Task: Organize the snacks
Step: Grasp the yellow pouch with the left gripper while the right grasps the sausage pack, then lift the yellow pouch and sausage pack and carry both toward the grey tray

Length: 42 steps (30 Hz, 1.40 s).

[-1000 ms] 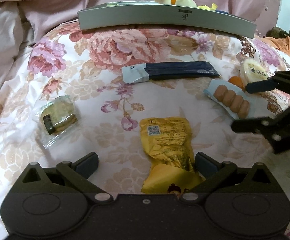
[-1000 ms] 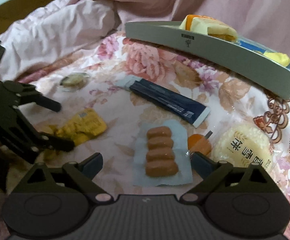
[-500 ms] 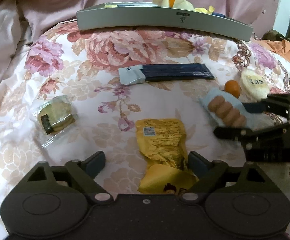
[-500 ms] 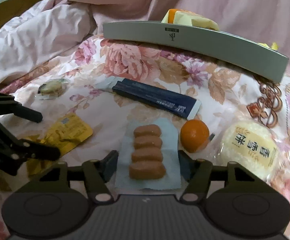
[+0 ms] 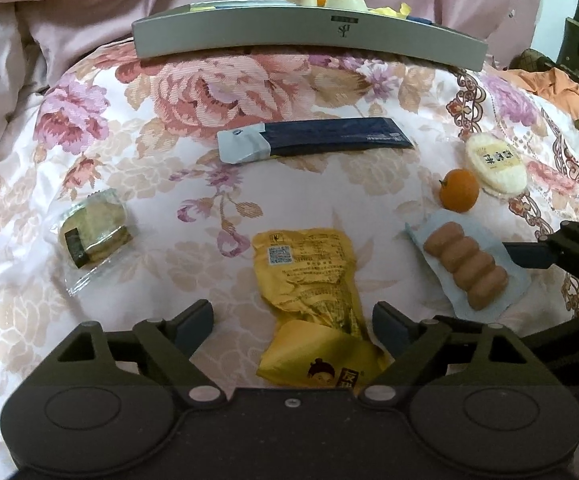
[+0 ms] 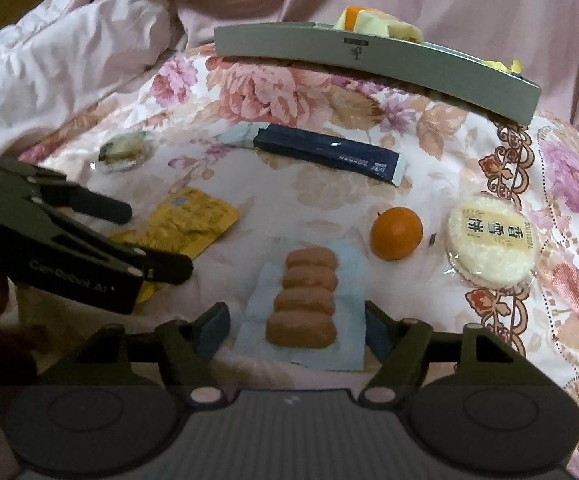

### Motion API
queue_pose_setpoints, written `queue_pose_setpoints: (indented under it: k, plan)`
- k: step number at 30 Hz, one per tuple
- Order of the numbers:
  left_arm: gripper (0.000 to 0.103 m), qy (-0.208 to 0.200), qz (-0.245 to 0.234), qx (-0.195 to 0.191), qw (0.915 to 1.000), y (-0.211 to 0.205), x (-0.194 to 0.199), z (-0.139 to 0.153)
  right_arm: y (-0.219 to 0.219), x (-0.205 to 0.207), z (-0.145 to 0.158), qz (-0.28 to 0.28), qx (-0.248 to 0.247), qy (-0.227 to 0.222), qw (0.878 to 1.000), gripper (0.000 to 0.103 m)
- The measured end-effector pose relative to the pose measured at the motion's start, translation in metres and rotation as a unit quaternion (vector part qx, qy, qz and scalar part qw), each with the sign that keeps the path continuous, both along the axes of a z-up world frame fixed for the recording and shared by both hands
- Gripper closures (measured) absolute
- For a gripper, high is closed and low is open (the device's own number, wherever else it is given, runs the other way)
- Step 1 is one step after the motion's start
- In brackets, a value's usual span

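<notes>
My left gripper is open, its fingers on either side of a yellow snack packet on the floral bedspread. My right gripper is open, its fingers on either side of a pale blue pack of brown rolls. That pack also shows in the left wrist view, with the right gripper's fingers beside it. The left gripper shows in the right wrist view over the yellow packet. A grey tray at the back holds several snacks.
On the bedspread lie a dark blue long packet, a clear-wrapped pastry, an orange and a round white rice cake. Pink bedding is piled behind and to the left.
Both grippers have moved forward and lower. The right gripper's fingers have narrowed around the pack of rolls. The left gripper's fingers now sit either side of the yellow packet.
</notes>
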<state>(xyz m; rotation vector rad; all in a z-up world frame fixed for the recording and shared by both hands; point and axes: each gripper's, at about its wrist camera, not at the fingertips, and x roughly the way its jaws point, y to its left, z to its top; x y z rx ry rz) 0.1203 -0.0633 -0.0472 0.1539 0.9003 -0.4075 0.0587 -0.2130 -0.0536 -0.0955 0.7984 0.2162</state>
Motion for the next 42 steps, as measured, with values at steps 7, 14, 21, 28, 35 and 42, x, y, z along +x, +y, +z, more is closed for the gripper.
queue_pose_setpoints:
  k: [7,14,21,28,35,42]
  plan:
    - [0.013,-0.005,-0.002,0.005,1.0000,-0.001,0.001,-0.002,0.002,0.000,-0.009,-0.010,0.005,-0.017,1.000,0.020]
    - [0.033,-0.018,0.004,0.009,0.9998,-0.003,-0.001,0.000,0.006,-0.002,-0.009,-0.016,-0.005,-0.028,0.999,0.036]
    - [0.038,-0.025,-0.006,0.015,0.9995,-0.012,0.001,-0.001,0.010,-0.003,-0.009,-0.015,-0.014,-0.041,0.999,0.034]
    - [0.045,-0.030,-0.010,0.018,0.9993,-0.014,0.004,-0.003,0.010,0.006,-0.014,-0.017,-0.005,-0.045,0.999,0.029]
    - [0.057,-0.029,-0.002,0.002,0.9996,-0.012,-0.002,0.004,0.014,-0.001,-0.010,-0.010,-0.017,-0.061,0.998,0.041]
    - [0.058,-0.040,0.004,-0.006,0.9992,-0.012,-0.010,0.010,0.032,-0.011,-0.007,0.027,-0.098,-0.100,0.990,0.044]
